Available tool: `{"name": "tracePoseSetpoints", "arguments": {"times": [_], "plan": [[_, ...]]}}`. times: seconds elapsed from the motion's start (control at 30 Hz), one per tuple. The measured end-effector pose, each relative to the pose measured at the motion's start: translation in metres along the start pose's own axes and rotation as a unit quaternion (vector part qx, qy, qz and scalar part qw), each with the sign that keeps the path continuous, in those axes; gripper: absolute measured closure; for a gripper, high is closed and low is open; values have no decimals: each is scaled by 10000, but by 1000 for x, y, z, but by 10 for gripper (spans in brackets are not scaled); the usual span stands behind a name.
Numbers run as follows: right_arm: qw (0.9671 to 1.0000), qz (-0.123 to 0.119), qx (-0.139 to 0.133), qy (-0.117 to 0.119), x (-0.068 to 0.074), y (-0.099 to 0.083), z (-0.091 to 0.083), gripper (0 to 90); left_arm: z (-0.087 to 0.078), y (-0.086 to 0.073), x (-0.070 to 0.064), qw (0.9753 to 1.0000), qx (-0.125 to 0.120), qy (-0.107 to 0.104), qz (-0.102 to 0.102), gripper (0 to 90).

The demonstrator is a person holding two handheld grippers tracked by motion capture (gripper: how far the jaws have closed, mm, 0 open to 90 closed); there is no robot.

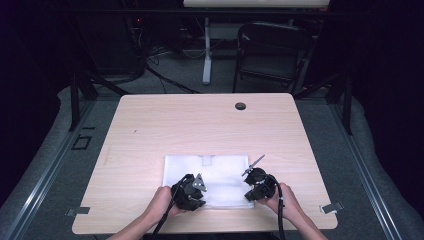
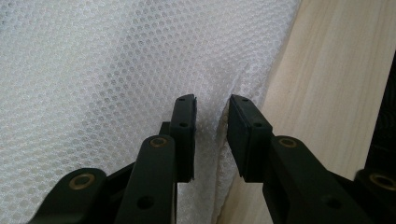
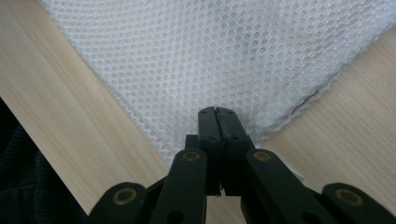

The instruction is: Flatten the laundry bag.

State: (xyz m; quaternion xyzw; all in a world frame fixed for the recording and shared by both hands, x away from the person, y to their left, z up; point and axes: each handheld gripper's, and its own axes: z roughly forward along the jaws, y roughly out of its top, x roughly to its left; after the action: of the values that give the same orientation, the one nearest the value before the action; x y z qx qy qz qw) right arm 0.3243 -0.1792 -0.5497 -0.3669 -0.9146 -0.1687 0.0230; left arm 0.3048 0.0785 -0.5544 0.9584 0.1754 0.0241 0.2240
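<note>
Worktop: far half bare wood, open for passage on all sides; sole feature there a small dark grommet near the far edge, flush, no obstruction. Near half taken by the white mesh sheet, lying flat and low. Bare strips left and right of the sheet are wide enough to pass. Beyond the far edge: a dark chair and a white post, well apart from the worktop.

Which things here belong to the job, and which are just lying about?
In the job: white mesh cloth; left tongs, jaws apart astride its edge; right tongs, shut at its corner.
Lying about: black chair; table's cable hole.
</note>
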Motion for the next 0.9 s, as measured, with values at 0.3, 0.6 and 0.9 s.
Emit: {"name": "tracePoseSetpoints", "arguments": {"times": [0.3,0.6,0.9], "plan": [[9998,-88,-142,-120,7,-2,-4,805,1,-1,0,9999,-84,77,-5,835],[9980,-202,-574,-144,15,-8,-27,337,-3,0,3,9999,-124,23,8,860],[9957,-200,-869,-238,16,-13,-43,145,-9,3,6,9997,-220,7,-65,865]]}}
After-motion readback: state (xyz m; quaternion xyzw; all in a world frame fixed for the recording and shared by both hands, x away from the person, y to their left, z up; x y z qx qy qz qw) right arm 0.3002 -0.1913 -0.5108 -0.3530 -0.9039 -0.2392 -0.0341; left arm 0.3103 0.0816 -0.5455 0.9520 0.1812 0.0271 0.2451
